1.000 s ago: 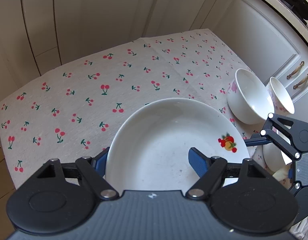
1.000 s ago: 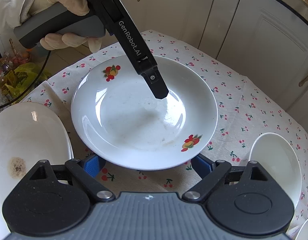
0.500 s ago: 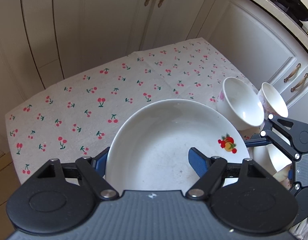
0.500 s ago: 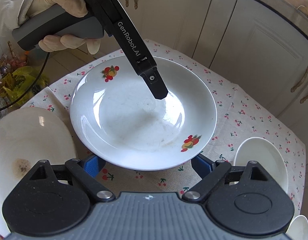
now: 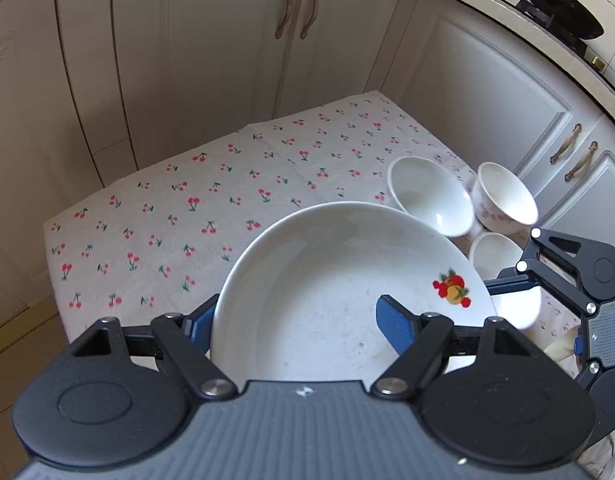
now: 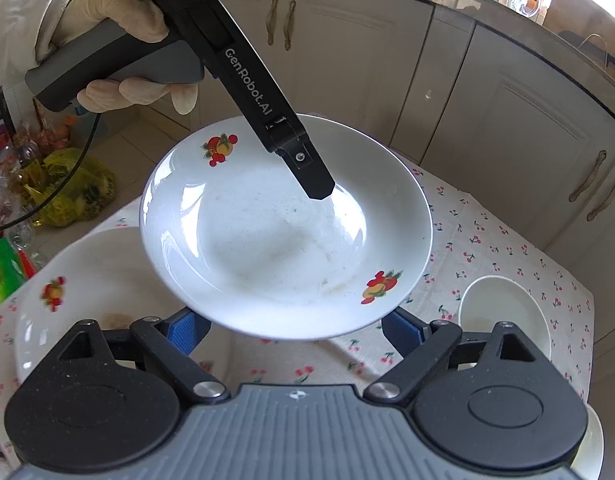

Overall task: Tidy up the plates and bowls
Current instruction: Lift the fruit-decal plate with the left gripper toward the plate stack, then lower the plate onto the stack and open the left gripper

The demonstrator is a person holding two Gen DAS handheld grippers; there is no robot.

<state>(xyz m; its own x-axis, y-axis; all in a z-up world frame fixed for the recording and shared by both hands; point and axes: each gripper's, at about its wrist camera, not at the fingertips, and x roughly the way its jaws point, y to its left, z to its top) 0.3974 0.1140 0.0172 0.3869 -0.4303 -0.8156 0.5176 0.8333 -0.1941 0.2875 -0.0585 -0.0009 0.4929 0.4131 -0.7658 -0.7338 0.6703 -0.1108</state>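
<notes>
Bare cloth [image 5: 211, 200] (bowls [image 5: 427, 200] rightward)

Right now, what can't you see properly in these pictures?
- Left tongs: in the left wrist view the deep plate covers most of one blue pad.
- Third small bowl: the plate and the right tongs' frame hide part of it.
- Second plate: in the right wrist view the lifted plate and the tongs' body cover it.
- Right tongs: its pad tips sit beneath the plate.

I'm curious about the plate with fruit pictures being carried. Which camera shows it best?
The right wrist view: the whole plate shows, both fruit pictures visible, pinched at its far rim by the left claw. The left wrist view hides its near part behind that claw.
</notes>
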